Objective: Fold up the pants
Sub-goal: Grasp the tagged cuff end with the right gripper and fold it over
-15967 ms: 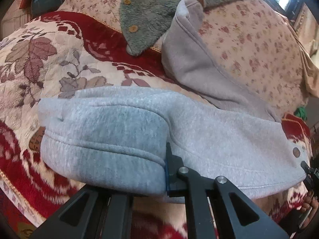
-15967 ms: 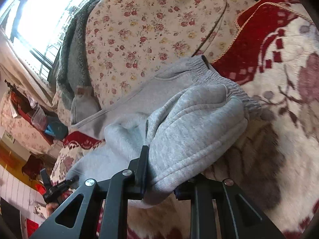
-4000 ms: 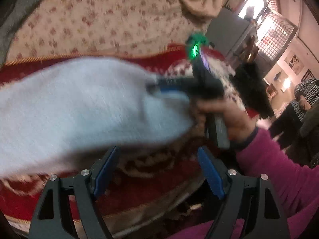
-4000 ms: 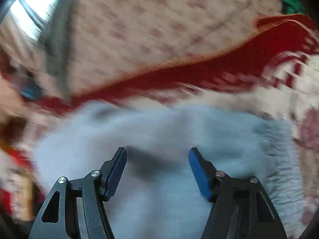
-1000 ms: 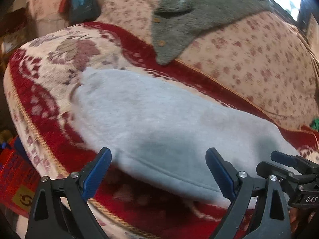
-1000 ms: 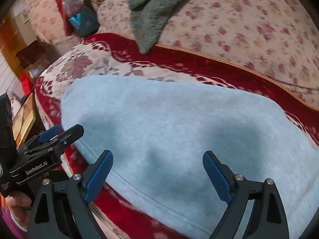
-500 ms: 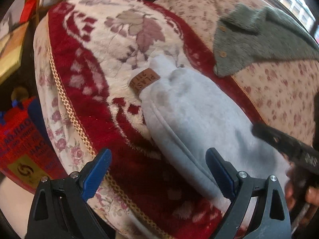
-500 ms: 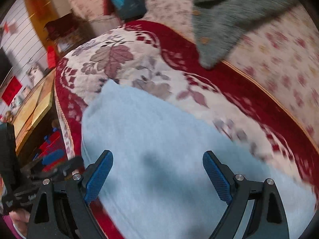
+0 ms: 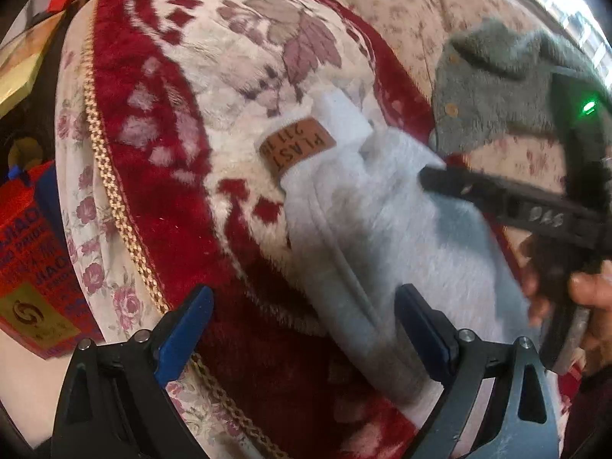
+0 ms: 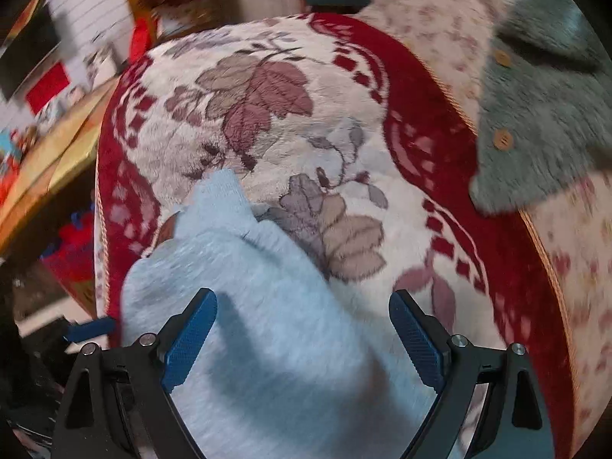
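The light grey pants [image 9: 386, 237] lie folded on a red and cream floral blanket [image 9: 183, 88], with a brown leather patch [image 9: 296, 145] at their near corner. My left gripper [image 9: 302, 329] is open and empty, just in front of the pants' folded edge. My right gripper [image 10: 302, 332] is open and empty, low over the pants [image 10: 267, 336]. The right gripper also shows in the left wrist view [image 9: 505, 195], reaching in over the pants from the right.
A grey fleece garment with buttons [image 10: 543, 114] hangs over the floral sofa back [image 9: 413, 11]. The blanket's braided edge [image 9: 111, 199] drops off at the left. A red bag [image 9: 34, 279] stands below, and furniture [image 10: 57, 141] is beyond the blanket's left edge.
Both grippers have swung left toward the end of the pants with the leather patch. Both stay open and empty. The pants lie as before.
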